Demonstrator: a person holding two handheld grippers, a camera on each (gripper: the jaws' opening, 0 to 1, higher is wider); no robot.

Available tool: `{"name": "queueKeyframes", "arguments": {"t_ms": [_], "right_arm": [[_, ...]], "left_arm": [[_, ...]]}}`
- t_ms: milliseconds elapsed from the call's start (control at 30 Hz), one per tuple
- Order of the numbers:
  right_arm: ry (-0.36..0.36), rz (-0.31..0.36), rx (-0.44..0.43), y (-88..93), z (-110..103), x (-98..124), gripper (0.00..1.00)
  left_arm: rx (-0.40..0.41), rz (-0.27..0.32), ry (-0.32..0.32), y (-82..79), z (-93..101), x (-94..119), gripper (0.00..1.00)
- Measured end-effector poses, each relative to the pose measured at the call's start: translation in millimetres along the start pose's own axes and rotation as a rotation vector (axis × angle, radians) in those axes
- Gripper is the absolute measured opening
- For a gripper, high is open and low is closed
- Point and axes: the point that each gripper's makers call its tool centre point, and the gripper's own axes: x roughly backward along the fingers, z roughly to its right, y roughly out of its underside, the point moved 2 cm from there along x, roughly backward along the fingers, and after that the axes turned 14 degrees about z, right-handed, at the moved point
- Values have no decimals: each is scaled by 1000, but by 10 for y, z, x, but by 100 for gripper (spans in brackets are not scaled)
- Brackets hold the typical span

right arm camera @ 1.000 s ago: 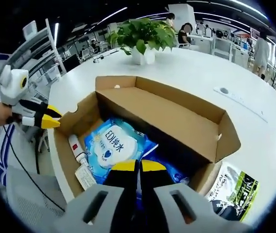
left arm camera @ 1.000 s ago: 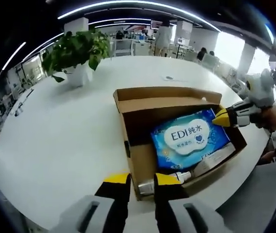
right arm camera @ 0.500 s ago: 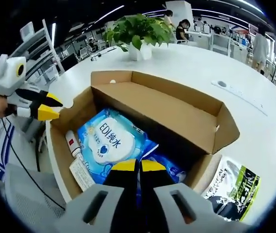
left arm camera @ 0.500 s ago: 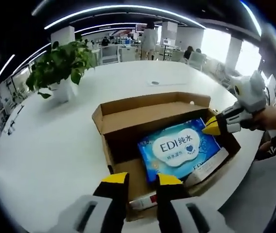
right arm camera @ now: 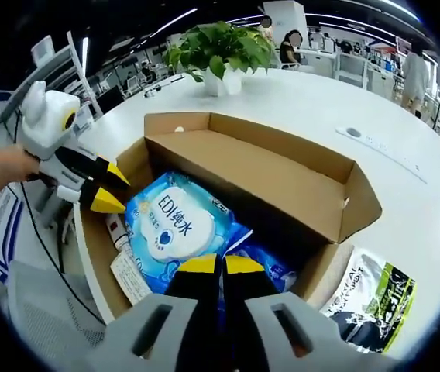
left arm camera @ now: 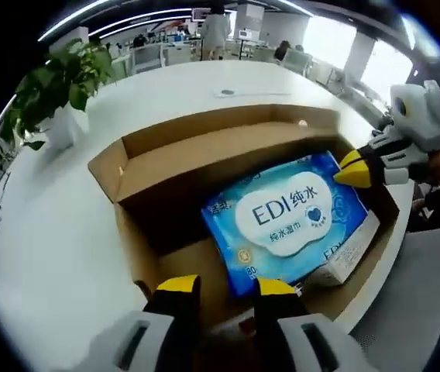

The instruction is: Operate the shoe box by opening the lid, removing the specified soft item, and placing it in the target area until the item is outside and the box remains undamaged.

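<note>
Blue wipes pack inside open cardboard shoe box, white cloud-shaped label on top face. Label text: "EDI" in large blue Latin capitals, followed by Chinese characters "纯水". Dark blue heart symbol beneath the characters. Second, smaller line of Chinese characters under "EDI", too small to read with certainty. Partial "EDI" repeated along pack's lower edge, near white carton. Same pack in right gripper view: "EDI纯水" with heart. Printing on black-and-green packet beside box illegible.
</note>
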Motion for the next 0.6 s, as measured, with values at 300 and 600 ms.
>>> {"name": "queueKeyframes", "arguments": {"t_ms": [300, 600], "right_arm": [[-3, 2, -4, 15, -6, 12, 0], [0, 10, -16, 30, -9, 5, 0]], "left_arm": [[-27, -33, 73, 17, 134, -152, 25], [14, -42, 62, 47, 160, -234, 12]]}}
